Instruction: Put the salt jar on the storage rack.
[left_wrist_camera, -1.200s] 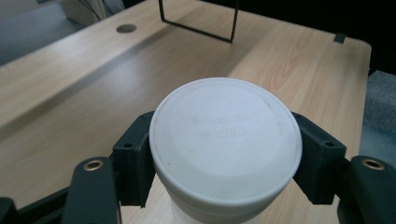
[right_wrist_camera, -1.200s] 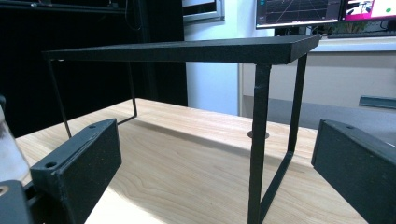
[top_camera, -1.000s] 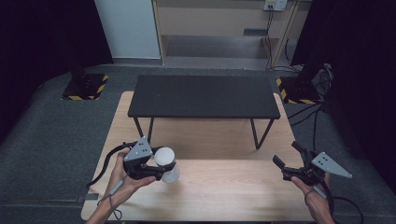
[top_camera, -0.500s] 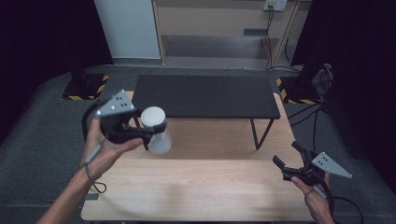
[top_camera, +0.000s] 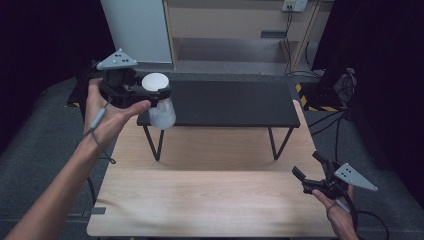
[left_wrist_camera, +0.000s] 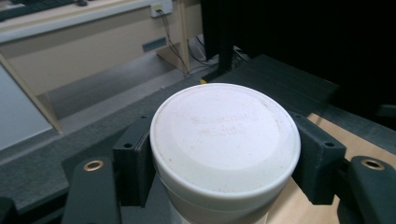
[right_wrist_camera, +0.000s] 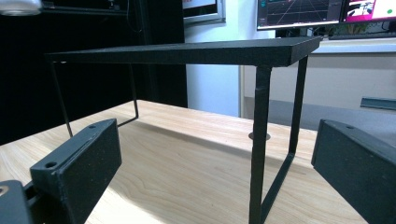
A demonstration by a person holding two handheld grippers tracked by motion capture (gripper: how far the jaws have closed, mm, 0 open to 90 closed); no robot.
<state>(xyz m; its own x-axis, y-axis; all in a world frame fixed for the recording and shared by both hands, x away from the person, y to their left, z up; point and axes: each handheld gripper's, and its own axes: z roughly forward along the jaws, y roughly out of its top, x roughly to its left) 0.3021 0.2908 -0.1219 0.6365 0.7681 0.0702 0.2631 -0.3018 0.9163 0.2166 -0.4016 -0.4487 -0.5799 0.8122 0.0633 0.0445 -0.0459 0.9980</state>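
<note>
- One white plastic jar [top_camera: 159, 102] hangs in the air above the left end of the black shelf [top_camera: 230, 102], gripped by the left gripper [top_camera: 150, 95].
- Its jaws clamp the jar just under the lid [left_wrist_camera: 225, 130], which is round, flat, off-white, with faint raised lettering.
- Below the lid, the jar body looks frosted and paler.
- Over the wooden table [top_camera: 210, 200], the right gripper [top_camera: 309, 175] holds nothing, jaws spread wide.

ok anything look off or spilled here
Nothing stands out. The left gripper holds a white lidded cup upright in the air near the left end of the black rack; its lid sits flat, and no spill shows on the table. The right gripper is open with nothing between its jaws.
</note>
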